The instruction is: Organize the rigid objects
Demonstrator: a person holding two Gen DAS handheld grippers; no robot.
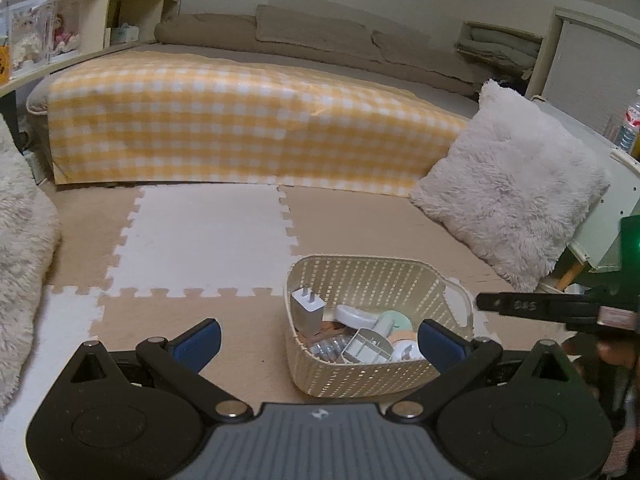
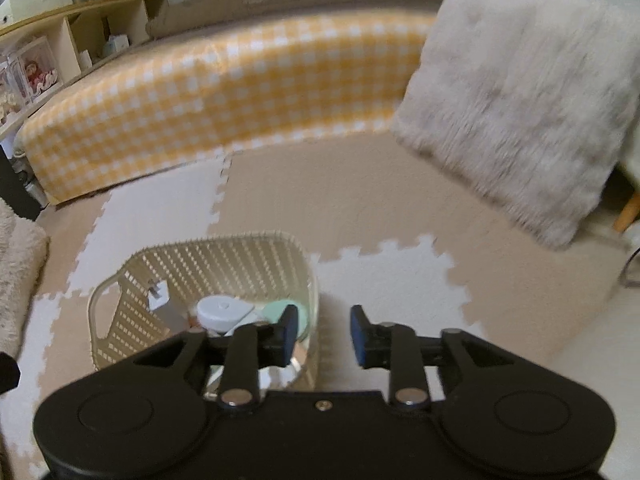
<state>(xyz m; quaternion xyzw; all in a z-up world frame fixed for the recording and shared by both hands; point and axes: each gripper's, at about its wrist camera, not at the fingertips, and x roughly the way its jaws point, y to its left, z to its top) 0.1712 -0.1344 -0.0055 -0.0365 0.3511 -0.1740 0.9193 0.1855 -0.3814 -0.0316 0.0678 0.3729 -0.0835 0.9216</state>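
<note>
A: Item one, the task's things?

B: A cream perforated basket (image 1: 362, 368) with loop handles, standing on the floor mat (image 1: 200, 240), on a tan tile near where it joins a white one. Inside: a white plug adapter (image 1: 307, 307) propped against the wall of the basket farthest from the loop handle seen in the left wrist view, prongs up; a white rounded piece (image 1: 354, 314); a mint-green round item (image 1: 396, 318); a grey open frame-like part (image 1: 366, 346); a white disc-shaped piece (image 1: 406, 350); something brown beneath them, too hidden to identify.

A: Left gripper?

B: Left gripper (image 1: 320, 338), jaws spread wide, blue pads well apart, nothing between them touching either pad. It hangs above and short of the basket; one pad overlaps the basket's near corner in view only.

A: Right gripper?

B: Right gripper (image 2: 324, 334), jaws partly apart, holding nothing. One pad shows over the basket's rim, the other over the white tile beside it. From the left wrist view its dark finger (image 1: 532, 305) reaches in from the handle side of the basket.

A: Surroundings?

B: Interlocking tan and white foam tiles. A bed with a yellow-and-white checked cover (image 1: 240, 120) along the mat's far edge. A fluffy white cushion (image 1: 516, 200) leaning upright at the far corner of the mat. A wooden shelf unit (image 1: 100, 8) beyond the bed. A shaggy rug edge (image 1: 20, 260) at the mat's opposite side.
</note>
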